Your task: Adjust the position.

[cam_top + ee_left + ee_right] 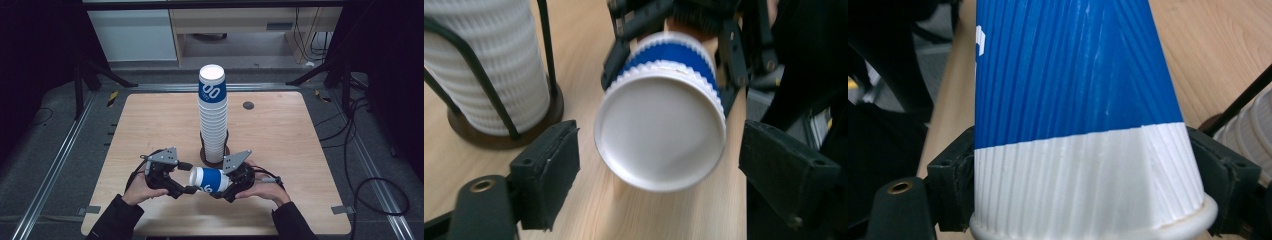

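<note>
A blue and white ribbed paper cup point(209, 180) lies on its side in the air just above the table's front, base pointing left. My right gripper point(226, 184) is shut on it near the rim; in the right gripper view both pads point(955, 175) press the white band of the cup point(1073, 100). My left gripper point(186, 177) is open around the base end. The left gripper view shows the cup's white bottom point(660, 132) between the jaws with a gap on each side. A tall stack of the same cups point(213, 115) stands behind, in a dark wire holder.
The stack's holder has a round dark base point(202, 150) and thin wire uprights point(546, 50), close behind both grippers. The wooden table point(150, 125) has a small dark disc point(248, 105) at the back right. Black stand legs and cables lie on the floor around it.
</note>
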### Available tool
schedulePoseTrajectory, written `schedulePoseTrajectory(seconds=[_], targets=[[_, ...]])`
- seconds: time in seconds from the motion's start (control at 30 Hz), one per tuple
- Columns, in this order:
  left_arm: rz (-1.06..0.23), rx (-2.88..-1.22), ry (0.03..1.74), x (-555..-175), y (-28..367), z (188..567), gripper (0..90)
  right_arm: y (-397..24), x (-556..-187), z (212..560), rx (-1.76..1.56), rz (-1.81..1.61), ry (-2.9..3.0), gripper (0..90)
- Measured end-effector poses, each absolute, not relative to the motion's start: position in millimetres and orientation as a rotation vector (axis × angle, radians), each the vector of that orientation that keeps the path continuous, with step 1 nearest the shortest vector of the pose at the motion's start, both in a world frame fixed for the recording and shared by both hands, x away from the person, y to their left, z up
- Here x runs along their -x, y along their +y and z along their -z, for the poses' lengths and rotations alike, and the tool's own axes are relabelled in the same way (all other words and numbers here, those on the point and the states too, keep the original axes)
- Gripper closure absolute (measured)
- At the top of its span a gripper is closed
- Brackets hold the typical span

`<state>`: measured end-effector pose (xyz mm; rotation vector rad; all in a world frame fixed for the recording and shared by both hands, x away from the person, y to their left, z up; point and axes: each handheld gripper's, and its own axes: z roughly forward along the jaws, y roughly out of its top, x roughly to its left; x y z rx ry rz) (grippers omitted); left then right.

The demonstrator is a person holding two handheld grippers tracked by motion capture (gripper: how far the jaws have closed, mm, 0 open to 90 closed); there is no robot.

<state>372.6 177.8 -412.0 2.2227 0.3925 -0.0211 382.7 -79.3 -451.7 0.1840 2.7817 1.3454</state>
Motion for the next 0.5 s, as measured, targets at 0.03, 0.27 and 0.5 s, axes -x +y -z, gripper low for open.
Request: schedulePoseTrajectory(seconds=[0.03, 0.27, 0.5], targets=[[0.019, -2.245, 0.393, -373, 176, 414, 15.5, -78, -382, 453, -0.178, -1.323, 2.787, 16.3], [0.023, -2.368, 0.352, -370, 163, 425, 15.9, -65, -377, 460, -0.127, -1.212, 2.833, 16.3], [0.045, -2.414, 0.325, -367, 155, 431, 20.5, -56, -373, 463, -0.074, -1.168, 2.862, 16.2]])
